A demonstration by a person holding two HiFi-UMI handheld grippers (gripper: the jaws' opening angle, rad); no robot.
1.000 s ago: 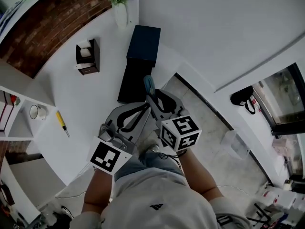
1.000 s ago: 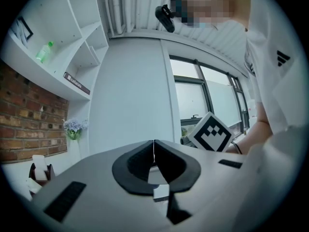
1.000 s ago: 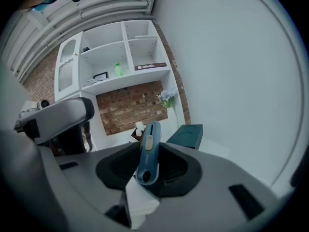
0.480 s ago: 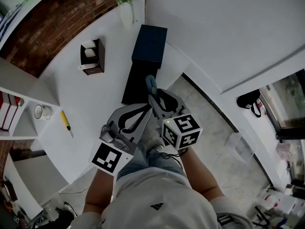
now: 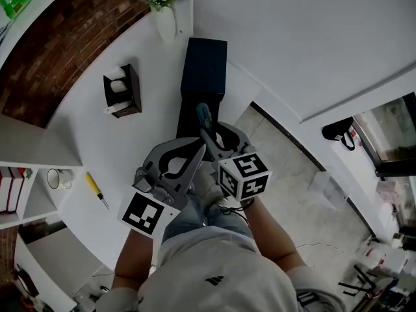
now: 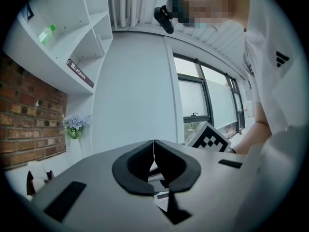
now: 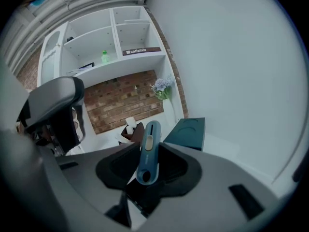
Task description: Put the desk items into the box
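Observation:
My right gripper (image 5: 209, 134) (image 7: 143, 164) is shut on a blue utility cutter (image 5: 203, 114) (image 7: 148, 141), which sticks up and forward out of its jaws. In front of it on the white desk (image 5: 140, 142) lies a dark box: a navy part (image 5: 205, 67) (image 7: 186, 132) at the back and a black part (image 5: 187, 116) toward me. The cutter's tip hangs over the black part's near end. My left gripper (image 5: 197, 156) (image 6: 154, 151) is beside the right one, its jaws shut with nothing between them.
A black organizer with white rolls (image 5: 122, 90) (image 7: 129, 128) stands on the desk's left. A yellow tool (image 5: 97, 190) lies near the desk's front edge. A mug (image 5: 60, 177) sits on a shelf, and a flower vase (image 5: 165, 8) stands by the wall.
Both grippers have edged forward together toward the dark box, and the cutter has stayed in the right jaws. The left jaws remain shut.

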